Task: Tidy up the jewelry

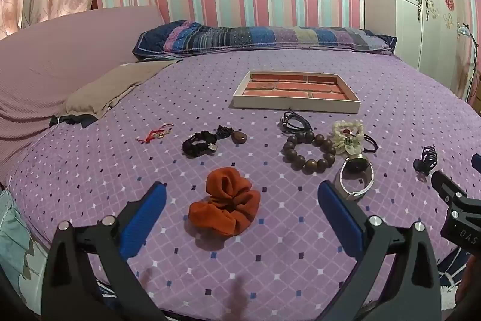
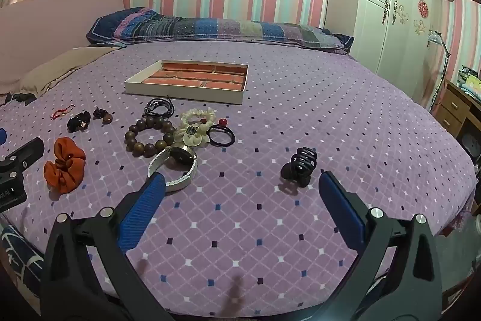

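Across the purple bed (image 1: 270,245), the left wrist view shows the left gripper (image 1: 242,194) spread wide and empty, its blue fingers (image 1: 144,218) flanking the orange scrunchie (image 1: 225,200) without touching it, which looks like a line-up for a first pick. Beyond lie a wooden bead bracelet (image 1: 309,151), a white-strapped watch (image 1: 357,173) touching it, a cream scrunchie (image 1: 348,137), a black scrunchie (image 1: 198,143), a brown pendant (image 1: 239,137) and a thin red cord (image 1: 154,134), all loose in front of the shallow tray (image 1: 296,104), whose brick-patterned compartments appear empty; its near wall hides part of the floor. At the right edge the other tool is cut off. From the right wrist view, the right gripper (image 2: 242,185) is likewise released and holds nothing, hovering low with the black claw clip (image 2: 299,167) just inside its right finger and the watch (image 2: 174,167) by its left fingertip (image 2: 156,185), partly covered. A dark cord bundle (image 2: 159,107) near the tray (image 2: 186,94) is too tangled to identify, and the black hair tie (image 2: 221,134) carries a red bead.
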Available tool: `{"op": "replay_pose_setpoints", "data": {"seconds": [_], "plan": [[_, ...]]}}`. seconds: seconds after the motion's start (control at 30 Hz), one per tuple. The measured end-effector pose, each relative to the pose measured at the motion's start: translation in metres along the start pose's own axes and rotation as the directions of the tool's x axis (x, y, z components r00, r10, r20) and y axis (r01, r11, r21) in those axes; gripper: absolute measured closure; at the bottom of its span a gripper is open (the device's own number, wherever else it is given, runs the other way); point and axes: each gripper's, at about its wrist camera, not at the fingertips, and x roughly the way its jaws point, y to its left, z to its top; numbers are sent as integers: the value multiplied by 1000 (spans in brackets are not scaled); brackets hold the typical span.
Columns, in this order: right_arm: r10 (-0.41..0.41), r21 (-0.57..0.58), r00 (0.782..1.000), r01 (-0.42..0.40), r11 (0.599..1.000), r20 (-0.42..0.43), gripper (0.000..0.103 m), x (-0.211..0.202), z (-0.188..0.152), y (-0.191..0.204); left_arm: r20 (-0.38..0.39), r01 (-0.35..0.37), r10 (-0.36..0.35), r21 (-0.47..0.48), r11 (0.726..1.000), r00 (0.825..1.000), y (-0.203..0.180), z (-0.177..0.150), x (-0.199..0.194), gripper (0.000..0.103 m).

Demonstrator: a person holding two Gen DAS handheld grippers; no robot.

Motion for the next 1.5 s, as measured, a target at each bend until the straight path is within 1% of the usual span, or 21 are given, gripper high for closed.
{"op": "replay_pose_setpoints", "data": {"seconds": [0.27,0.8,1.27,1.5], "plan": [[-3,-4,1000,3,1000,-6,4,-1,0,1,15,-3,3,0,1000,1000,0,0,-4,4],[-19,-13,1000,19,1000,6,4,-9,2,0,12,3,-3,-5,1000,1000,2,0,-2,4],[-24,-13,999,24,1000,22,4,-15,3,0,27,-4,4,0,1000,1000,1,5,-15,4],[-23,-13,1000,24,1000,21,4,-15,2,0,16,-4,4,-3,1000,1000,1,5,-15,4]]}}
